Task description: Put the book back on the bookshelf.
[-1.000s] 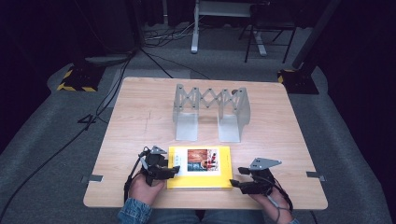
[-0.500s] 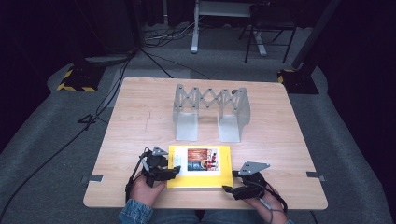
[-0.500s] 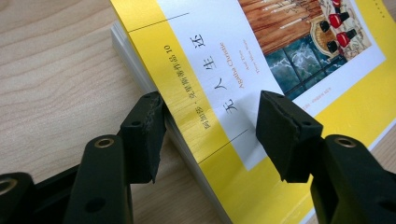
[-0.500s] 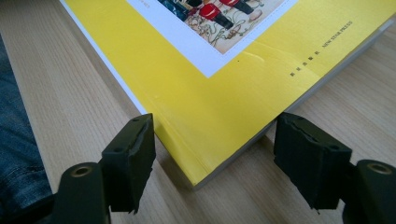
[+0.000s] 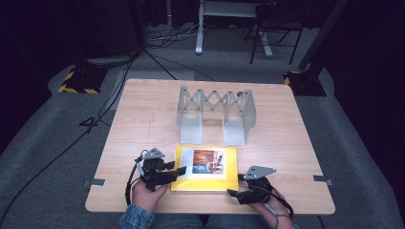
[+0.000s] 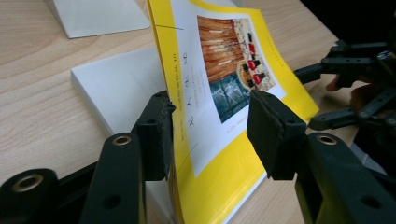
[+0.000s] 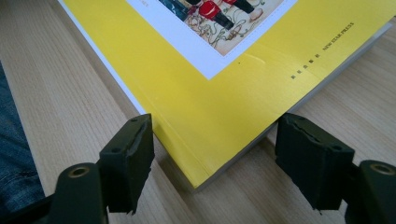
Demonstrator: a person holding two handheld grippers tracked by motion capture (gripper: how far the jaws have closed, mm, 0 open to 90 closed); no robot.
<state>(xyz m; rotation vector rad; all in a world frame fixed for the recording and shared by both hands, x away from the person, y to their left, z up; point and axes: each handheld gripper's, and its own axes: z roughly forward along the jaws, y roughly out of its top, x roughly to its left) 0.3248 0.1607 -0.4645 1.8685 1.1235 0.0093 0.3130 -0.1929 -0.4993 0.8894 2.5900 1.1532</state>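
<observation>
book: a yellow book (image 5: 206, 168) with a white panel and a picture on its cover lies at the near middle of the table, just in front of the rack. its long axis runs left to right across the table in the high view.
cover: in the left gripper view the yellow cover (image 6: 219, 93) stands lifted off the white pages (image 6: 116, 88), rising at a steep tilt from its left edge; the pages lie flat below.
near right corner: in the right gripper view the book's corner (image 7: 201, 179) points toward the camera and lies flat on the wood, with small print along the yellow margin.
left gripper: the left gripper (image 5: 177, 171) sits at the book's left edge. its jaws stand apart, one on each side of the raised cover; whether either pad touches the cover, cannot tell.
right gripper: the right gripper (image 5: 232, 192) sits low at the book's near right corner, jaws spread wide to either side of the corner, not clamped.
hands: a hand (image 5: 145, 193) holds each gripper at the near edge; a denim sleeve (image 5: 136, 220) shows at the left.
rack: a grey metal accordion rack (image 5: 216, 112) stands upright mid-table on two flat feet.
table: light wood table (image 5: 143, 114).
room: grey carpet (image 5: 47, 157), dark surroundings, cables on the floor (image 5: 110, 90), a hazard-striped base (image 5: 79, 81) beyond the far left corner.
</observation>
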